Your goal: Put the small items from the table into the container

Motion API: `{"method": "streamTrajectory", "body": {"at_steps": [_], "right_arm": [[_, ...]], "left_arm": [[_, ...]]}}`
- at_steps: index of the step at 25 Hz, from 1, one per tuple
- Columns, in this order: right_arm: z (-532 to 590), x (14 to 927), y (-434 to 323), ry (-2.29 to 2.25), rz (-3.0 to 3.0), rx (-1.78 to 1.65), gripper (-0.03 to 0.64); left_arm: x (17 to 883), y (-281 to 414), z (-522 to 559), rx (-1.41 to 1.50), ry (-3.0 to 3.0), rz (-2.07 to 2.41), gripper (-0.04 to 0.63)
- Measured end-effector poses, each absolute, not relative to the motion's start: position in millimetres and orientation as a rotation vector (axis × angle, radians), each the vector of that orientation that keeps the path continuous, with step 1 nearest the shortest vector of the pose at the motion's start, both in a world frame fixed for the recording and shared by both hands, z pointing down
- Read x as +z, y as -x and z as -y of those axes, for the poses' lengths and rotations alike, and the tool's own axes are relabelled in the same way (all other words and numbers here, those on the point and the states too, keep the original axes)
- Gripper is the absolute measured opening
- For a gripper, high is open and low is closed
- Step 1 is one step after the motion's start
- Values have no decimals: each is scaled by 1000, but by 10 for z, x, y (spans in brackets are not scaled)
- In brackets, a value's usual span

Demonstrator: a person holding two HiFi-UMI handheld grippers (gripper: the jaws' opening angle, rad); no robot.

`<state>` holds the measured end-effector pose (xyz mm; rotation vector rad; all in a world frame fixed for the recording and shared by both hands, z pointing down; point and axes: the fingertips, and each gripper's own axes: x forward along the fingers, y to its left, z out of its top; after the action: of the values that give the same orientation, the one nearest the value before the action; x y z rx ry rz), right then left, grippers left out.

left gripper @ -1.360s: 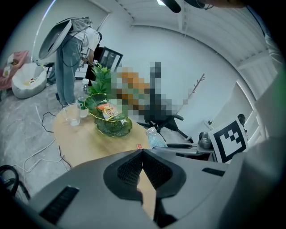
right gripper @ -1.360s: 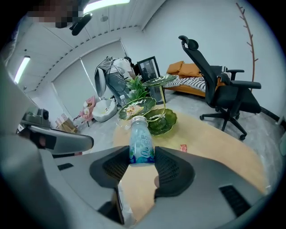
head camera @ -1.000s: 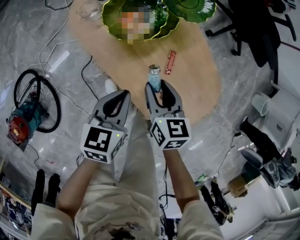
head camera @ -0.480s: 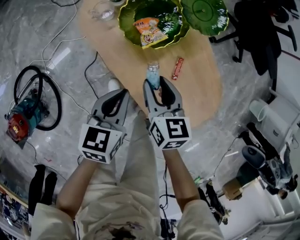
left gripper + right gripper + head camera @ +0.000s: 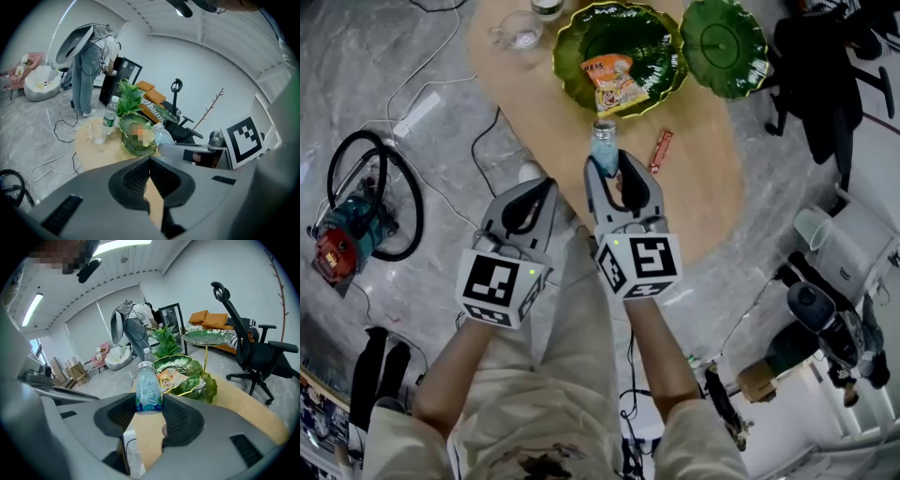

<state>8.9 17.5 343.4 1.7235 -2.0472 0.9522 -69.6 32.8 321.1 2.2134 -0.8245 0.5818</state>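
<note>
My right gripper (image 5: 609, 163) (image 5: 149, 403) is shut on a small clear bottle (image 5: 603, 147) (image 5: 148, 391) with a pale blue label, held upright over the near edge of the oval wooden table (image 5: 703, 187). Just beyond it sits the green leaf-shaped bowl (image 5: 656, 42) (image 5: 190, 380) with an orange snack packet (image 5: 614, 80) (image 5: 171, 377) inside. A red snack bar (image 5: 660, 151) lies on the table to the bottle's right. My left gripper (image 5: 549, 187) (image 5: 150, 161) is shut and empty, beside the right one and off the table's near-left edge.
A second green plate (image 5: 724, 34) (image 5: 207, 337) stands raised on a stem right of the bowl. A glass cup (image 5: 522, 34) (image 5: 99, 134) and a water bottle (image 5: 108, 119) stand at the table's far left. Cables and a hose reel (image 5: 366, 211) lie on the floor; an office chair (image 5: 255, 355) is to the right.
Both grippers and the held bottle have come nearer the green bowl. The bottle's top now sits just short of the bowl's rim. Both grippers stay shut.
</note>
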Motion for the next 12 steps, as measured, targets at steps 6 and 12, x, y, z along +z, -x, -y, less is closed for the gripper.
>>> {"method": "streamTrajectory", "body": {"at_steps": [6,12], "right_arm": [[98,3420,-48,-1708,2064,937,173],[377,3427,-43,-1689,2091,908,173]], "left_arm": [[3205,745,-125,568,-2197,854,6],[3245,776,47,564,-2175,877,6]]}}
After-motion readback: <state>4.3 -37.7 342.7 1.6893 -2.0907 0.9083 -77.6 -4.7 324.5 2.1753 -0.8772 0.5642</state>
